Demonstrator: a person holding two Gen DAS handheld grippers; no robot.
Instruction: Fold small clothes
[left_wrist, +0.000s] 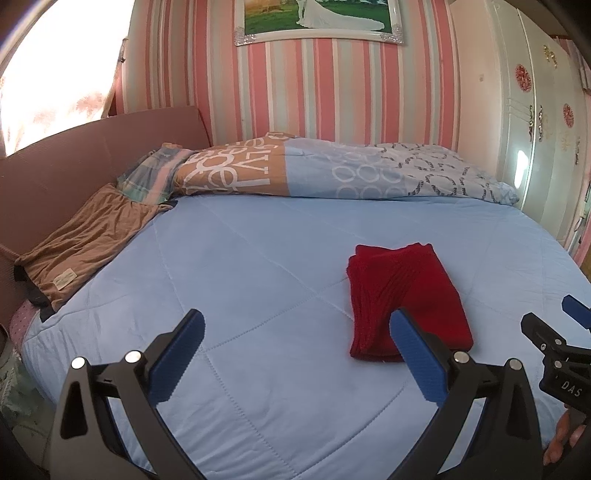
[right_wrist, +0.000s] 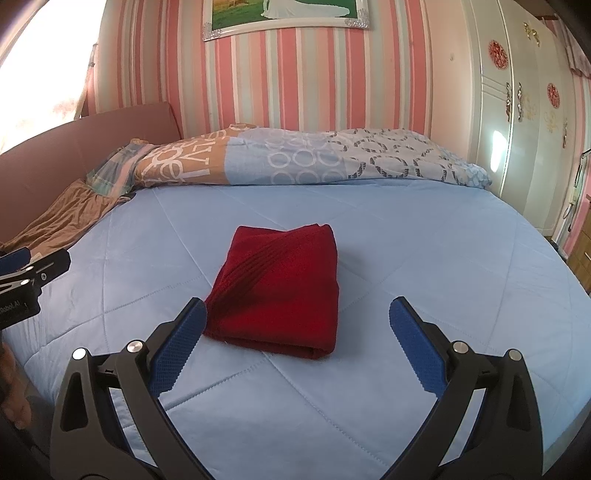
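The framed picture (left_wrist: 317, 18) is cut off by the top edge in both views. At the left wrist view's right edge, the right gripper (left_wrist: 569, 332) shows only partly, its jaws unclear.

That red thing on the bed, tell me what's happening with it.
A person holds a two-finger gripper in each hand over the blue bedspread. The red garment lies folded into a compact rectangle. Both the left gripper and the right gripper are open and hold nothing. A brown garment lies unfolded at the bed's edge.
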